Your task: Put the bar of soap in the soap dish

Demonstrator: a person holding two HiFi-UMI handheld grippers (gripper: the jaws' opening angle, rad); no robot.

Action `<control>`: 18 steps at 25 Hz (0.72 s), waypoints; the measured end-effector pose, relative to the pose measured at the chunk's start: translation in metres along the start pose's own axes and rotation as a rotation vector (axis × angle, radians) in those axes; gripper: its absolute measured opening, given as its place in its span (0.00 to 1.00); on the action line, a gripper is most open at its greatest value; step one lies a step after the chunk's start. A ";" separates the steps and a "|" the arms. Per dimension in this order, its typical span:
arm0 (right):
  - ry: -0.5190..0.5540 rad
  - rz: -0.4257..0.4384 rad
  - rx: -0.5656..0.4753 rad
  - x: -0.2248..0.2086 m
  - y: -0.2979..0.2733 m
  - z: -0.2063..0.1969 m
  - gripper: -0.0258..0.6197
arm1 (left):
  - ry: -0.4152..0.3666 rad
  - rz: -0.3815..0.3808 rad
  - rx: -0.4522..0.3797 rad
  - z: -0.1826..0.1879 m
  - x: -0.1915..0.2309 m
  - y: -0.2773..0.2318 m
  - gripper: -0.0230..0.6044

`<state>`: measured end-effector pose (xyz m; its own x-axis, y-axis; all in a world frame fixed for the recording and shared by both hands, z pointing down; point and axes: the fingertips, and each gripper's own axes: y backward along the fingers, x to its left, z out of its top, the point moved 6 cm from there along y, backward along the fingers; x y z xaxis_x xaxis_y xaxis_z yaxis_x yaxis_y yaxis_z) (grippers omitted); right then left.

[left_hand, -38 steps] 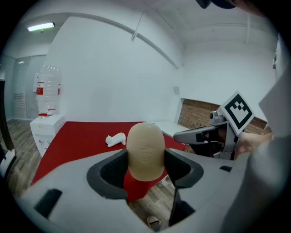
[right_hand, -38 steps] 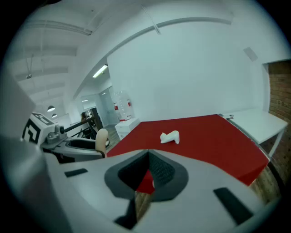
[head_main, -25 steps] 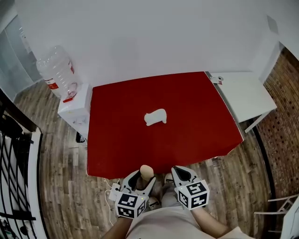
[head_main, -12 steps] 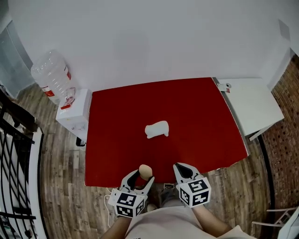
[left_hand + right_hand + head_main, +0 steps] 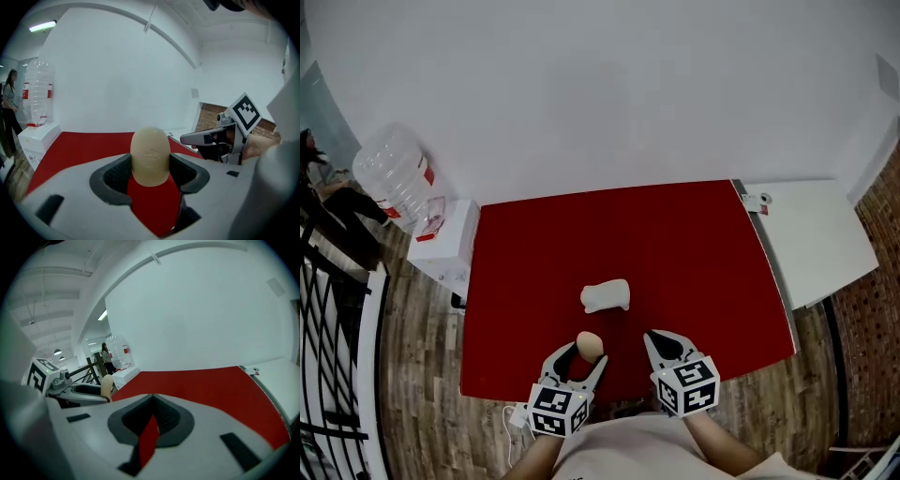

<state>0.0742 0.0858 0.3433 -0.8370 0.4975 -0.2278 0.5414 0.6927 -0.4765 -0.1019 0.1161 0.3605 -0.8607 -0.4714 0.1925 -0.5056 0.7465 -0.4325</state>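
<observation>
A beige oval bar of soap (image 5: 591, 344) (image 5: 150, 157) stands upright between the jaws of my left gripper (image 5: 584, 354) (image 5: 150, 165), which is shut on it just over the red table's (image 5: 694, 253) front edge. The white soap dish (image 5: 606, 296) sits on the table a short way beyond the soap. My right gripper (image 5: 661, 344) (image 5: 151, 423) hovers beside the left one with its jaws all but together and nothing between them. The right gripper view also catches the soap (image 5: 107, 386) at its left; the dish is hidden in both gripper views.
A white water dispenser (image 5: 441, 239) with a clear bottle (image 5: 394, 173) stands left of the table. At the right is a white side table (image 5: 816, 244) with a small item (image 5: 759, 200) at its corner. A black railing (image 5: 328, 375) and a person (image 5: 319, 169) are at far left.
Both grippers have moved forward from in front of the table to over its front edge, closer to the dish. The left gripper still holds the soap.
</observation>
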 end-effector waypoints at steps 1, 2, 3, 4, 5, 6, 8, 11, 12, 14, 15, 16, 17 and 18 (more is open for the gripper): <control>0.002 0.007 0.001 -0.004 -0.003 0.003 0.05 | 0.001 0.003 -0.001 0.003 -0.001 -0.005 0.45; 0.005 0.012 0.001 -0.009 -0.005 0.006 0.05 | 0.002 0.005 -0.002 0.006 -0.002 -0.009 0.45; 0.007 0.015 0.001 -0.012 -0.007 0.009 0.05 | 0.002 0.007 -0.003 0.009 -0.003 -0.012 0.45; 0.008 0.016 -0.001 -0.016 -0.009 0.012 0.05 | 0.002 0.008 -0.005 0.012 -0.002 -0.015 0.45; 0.008 0.015 -0.004 -0.019 -0.011 0.015 0.05 | -0.001 0.009 -0.005 0.014 -0.002 -0.017 0.45; 0.006 0.014 -0.008 -0.021 -0.013 0.017 0.05 | -0.005 0.009 -0.004 0.016 -0.001 -0.019 0.45; -0.001 0.011 -0.011 -0.022 -0.015 0.019 0.05 | -0.006 0.008 -0.001 0.017 0.002 -0.021 0.45; -0.015 0.011 -0.006 -0.019 -0.017 0.018 0.05 | -0.008 -0.002 0.007 0.020 0.005 -0.023 0.45; -0.017 0.014 -0.002 -0.017 -0.017 0.018 0.05 | -0.010 -0.008 0.009 0.021 0.006 -0.023 0.45; -0.017 0.018 0.005 -0.012 -0.018 0.018 0.05 | -0.016 -0.019 0.015 0.023 0.009 -0.024 0.45; -0.018 0.018 0.007 -0.011 -0.019 0.018 0.05 | -0.020 -0.023 0.018 0.024 0.010 -0.025 0.45; -0.022 0.016 0.008 -0.010 -0.020 0.018 0.05 | -0.025 -0.026 0.020 0.025 0.012 -0.026 0.45; -0.025 0.013 0.009 -0.010 -0.020 0.018 0.05 | -0.032 -0.028 0.021 0.026 0.013 -0.027 0.45; -0.028 0.008 0.010 -0.011 -0.021 0.018 0.05 | -0.037 -0.029 0.022 0.027 0.014 -0.028 0.45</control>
<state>0.0701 0.0564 0.3407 -0.8345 0.4883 -0.2553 0.5475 0.6832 -0.4831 -0.0985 0.0755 0.3515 -0.8427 -0.5098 0.1730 -0.5285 0.7221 -0.4463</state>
